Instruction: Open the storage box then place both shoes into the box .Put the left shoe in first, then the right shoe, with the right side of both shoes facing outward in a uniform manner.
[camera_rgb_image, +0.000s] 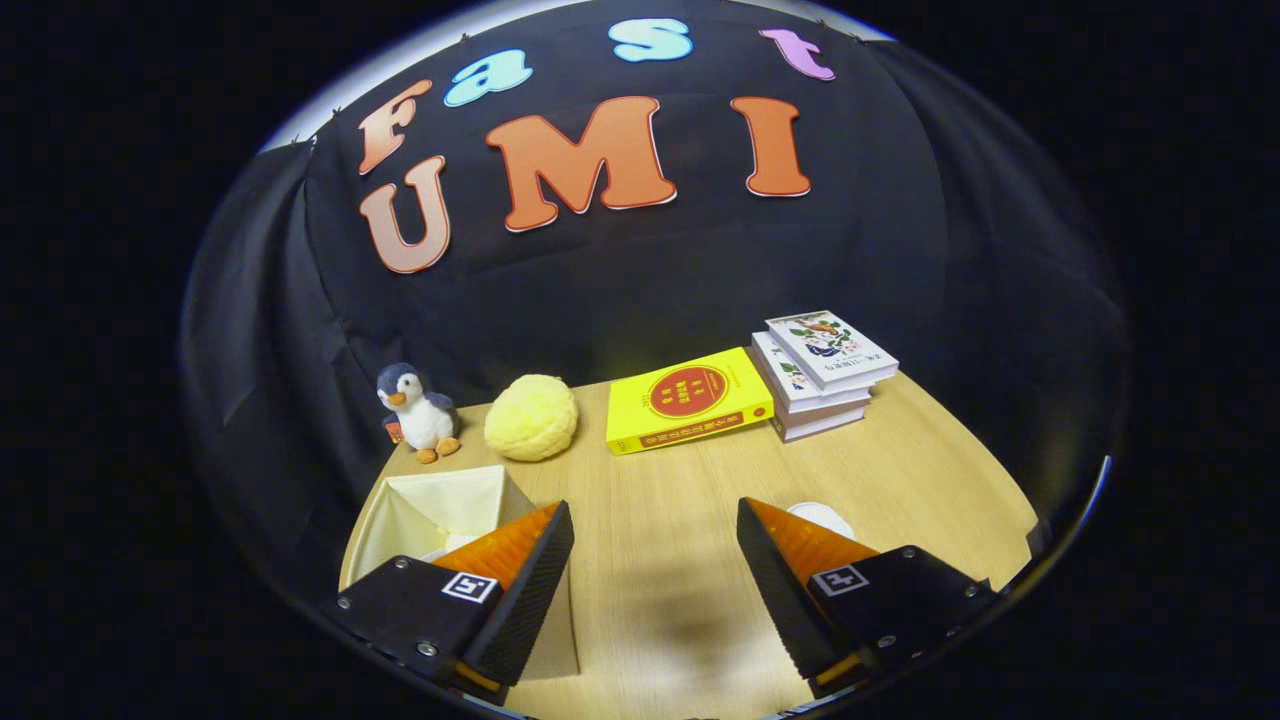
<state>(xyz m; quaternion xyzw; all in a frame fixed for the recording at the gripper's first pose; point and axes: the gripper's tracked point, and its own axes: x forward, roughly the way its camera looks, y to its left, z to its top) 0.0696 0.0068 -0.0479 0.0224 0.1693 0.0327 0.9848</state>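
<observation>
hand-held gripper (655, 560): fingers spread wide, empty | storage box (440, 510): just behind the left finger (already open) | white shoe-like edge (822, 518): behind the right finger, identity unclear

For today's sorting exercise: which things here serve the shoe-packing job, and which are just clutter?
Job: cream storage box, already open, beside the left finger; gripper, jaws open on nothing.
Clutter: toy penguin, yellow plush ball, yellow book, stacked books, table.
</observation>
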